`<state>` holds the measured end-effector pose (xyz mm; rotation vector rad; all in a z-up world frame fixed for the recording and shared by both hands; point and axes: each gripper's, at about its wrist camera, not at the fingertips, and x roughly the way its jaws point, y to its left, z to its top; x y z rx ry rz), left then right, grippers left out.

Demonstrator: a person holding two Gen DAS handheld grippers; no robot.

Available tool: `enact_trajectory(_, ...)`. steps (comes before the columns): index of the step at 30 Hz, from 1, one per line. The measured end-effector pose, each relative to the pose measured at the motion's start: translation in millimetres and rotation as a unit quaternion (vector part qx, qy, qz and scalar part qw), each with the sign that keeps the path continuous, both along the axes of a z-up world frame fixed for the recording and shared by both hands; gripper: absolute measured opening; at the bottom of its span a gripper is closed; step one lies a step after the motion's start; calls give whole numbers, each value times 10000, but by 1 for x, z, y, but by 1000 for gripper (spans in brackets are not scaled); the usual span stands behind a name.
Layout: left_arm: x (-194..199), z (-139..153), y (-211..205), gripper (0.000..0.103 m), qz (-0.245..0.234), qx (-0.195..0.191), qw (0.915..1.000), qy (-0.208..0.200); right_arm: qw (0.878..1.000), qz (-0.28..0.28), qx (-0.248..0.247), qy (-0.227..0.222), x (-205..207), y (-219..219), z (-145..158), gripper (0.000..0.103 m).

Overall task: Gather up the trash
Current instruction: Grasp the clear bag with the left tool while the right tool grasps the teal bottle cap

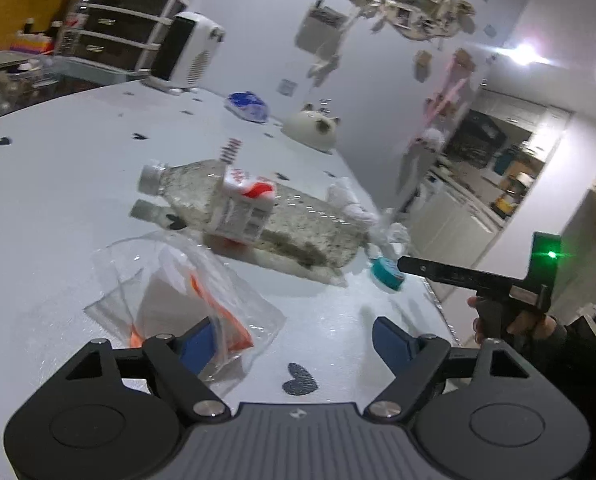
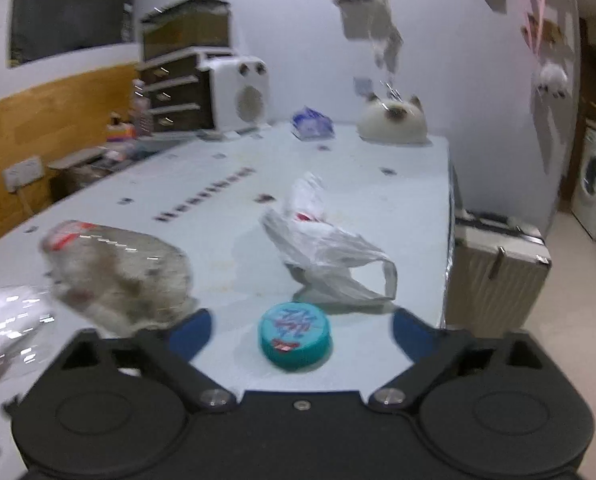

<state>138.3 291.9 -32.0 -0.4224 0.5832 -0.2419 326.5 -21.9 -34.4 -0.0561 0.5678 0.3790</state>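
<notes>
On the pale table (image 1: 57, 200) a clear plastic bottle (image 1: 257, 208) with a red and white label lies on its side. In front of it is a clear bag (image 1: 185, 292) with orange and white contents. My left gripper (image 1: 293, 340) is open, its left finger (image 1: 195, 342) over that bag's near edge. In the right wrist view a teal round lid (image 2: 295, 338) lies between the spread fingers of my open right gripper (image 2: 300, 330), touching neither. A crumpled white plastic bag (image 2: 326, 252) lies just beyond it, and the bottle (image 2: 117, 272) is at the left.
A blue and white packet (image 2: 312, 122) and a white cat-shaped object (image 2: 392, 120) sit at the table's far end. A white heater (image 2: 241, 92) and drawers stand at the back left. The table (image 2: 398, 200) ends at the right, where a pale suitcase (image 2: 498, 272) stands on the floor.
</notes>
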Motion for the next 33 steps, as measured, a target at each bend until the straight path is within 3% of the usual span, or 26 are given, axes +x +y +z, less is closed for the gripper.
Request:
enact_trajectory(2, -1, -2, 1, 79, 194, -111, 9997, 39, 9998, 41, 8, 175, 13, 6, -7, 70)
enact_trajectory(5, -1, -3, 4, 78, 633, -54, 9980, 43, 9994, 93, -89, 311, 23, 17, -14, 65)
enact_trajectory(7, 0, -2, 7, 76, 868, -47, 9962, -12, 9993, 101, -190, 304, 24, 23, -17, 50)
enact_trajectory(8, 1, -2, 8, 75, 943, -77, 9955, -41, 9992, 149, -156, 339, 24, 23, -18, 48)
enact_trajectory(15, 18, -5, 10, 67, 1239, -100, 9922, 14, 9975, 636, 77, 298, -15, 29, -17, 48)
enact_trajectory(19, 26, -11, 11, 50, 1461, -65, 9892, 100, 9967, 716, 223, 294, -40, 28, -16, 48)
enact_trajectory(22, 25, -11, 10, 30, 1513, -45, 9884, 71, 9959, 801, 292, 303, -55, 27, -14, 48)
enact_trajectory(26, 18, -9, -4, 28, 1428, 269, 9894, -11, 9972, 698, 85, 256, -71, 27, -14, 48)
enact_trajectory(29, 10, -6, -18, 27, 1311, 464, 9903, -77, 9962, 811, 190, 261, -82, 22, -12, 48)
enact_trajectory(33, -5, 0, -42, 26, 1325, 982, 9860, -263, 9968, 723, 238, 239, -95, 15, -12, 48)
